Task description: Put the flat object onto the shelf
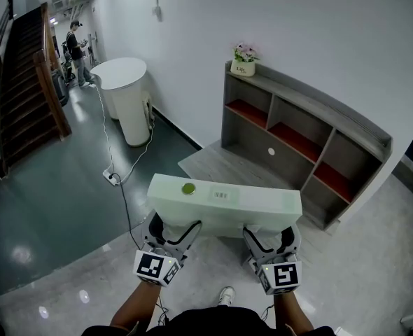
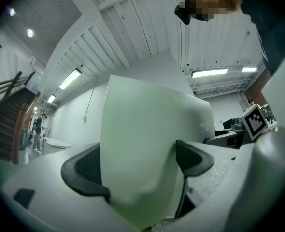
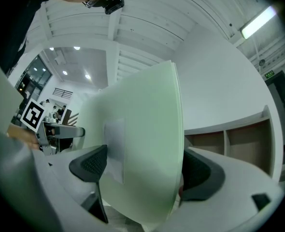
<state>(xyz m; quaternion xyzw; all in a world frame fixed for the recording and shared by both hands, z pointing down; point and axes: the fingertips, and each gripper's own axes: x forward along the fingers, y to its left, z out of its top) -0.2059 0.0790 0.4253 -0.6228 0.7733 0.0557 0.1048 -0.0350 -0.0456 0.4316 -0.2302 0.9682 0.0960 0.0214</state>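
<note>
While both grippers, left [image 1: 166, 247] and right [image 1: 271, 250], clamp the board [image 1: 224, 200] crosswise, the shelf [image 1: 301, 135] lies ahead, rightward

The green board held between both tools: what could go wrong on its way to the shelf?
The board is pinched only along its near edge by the left tool and right tool, so it might tip or slip. A flower pot stands on the shelf top and could get knocked.

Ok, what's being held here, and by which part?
The pale green flat box, gripped along its near long edge: left tool near the left end, right tool near the right end.
</note>
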